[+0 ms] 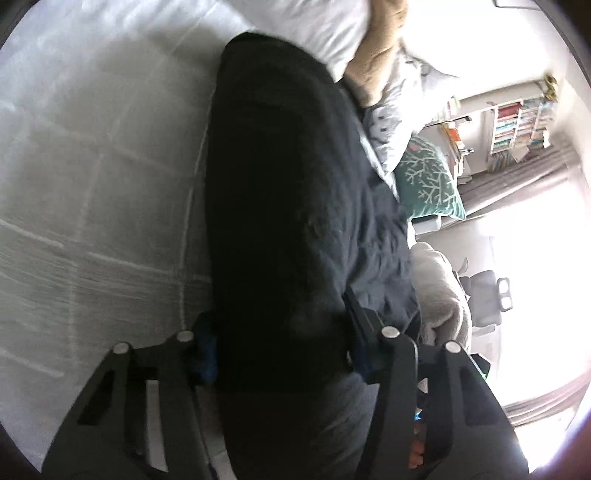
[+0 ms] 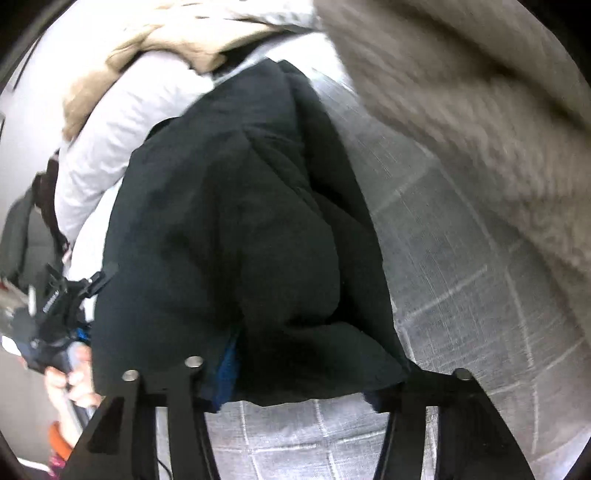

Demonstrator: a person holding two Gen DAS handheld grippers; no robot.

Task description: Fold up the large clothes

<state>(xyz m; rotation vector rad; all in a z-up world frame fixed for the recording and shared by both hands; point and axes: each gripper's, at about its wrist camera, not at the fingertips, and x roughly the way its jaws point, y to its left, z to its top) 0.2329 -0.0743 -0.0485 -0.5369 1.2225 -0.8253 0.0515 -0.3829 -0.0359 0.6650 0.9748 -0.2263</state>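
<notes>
A large black garment [image 1: 280, 206] lies stretched along a grey checked bedspread [image 1: 92, 177]. In the left wrist view my left gripper [image 1: 280, 343] has its jaws wide apart, with the thick end of the garment between them. Whether the pads press it I cannot tell. In the right wrist view the same garment [image 2: 240, 229] hangs bunched in front of my right gripper [image 2: 303, 384]. Its jaws also stand wide apart, with the garment's lower edge draped between them. The fingertips are hidden by cloth. My left gripper [image 2: 62, 314] also shows at the left edge of the right wrist view.
A beige fleece blanket [image 2: 461, 110] lies at the right. A tan garment [image 1: 380, 55] and white pillows [image 1: 332, 29] lie at the bed's head. A teal patterned cushion [image 1: 432, 181], a bookshelf [image 1: 517, 125] and a bright window are at the right.
</notes>
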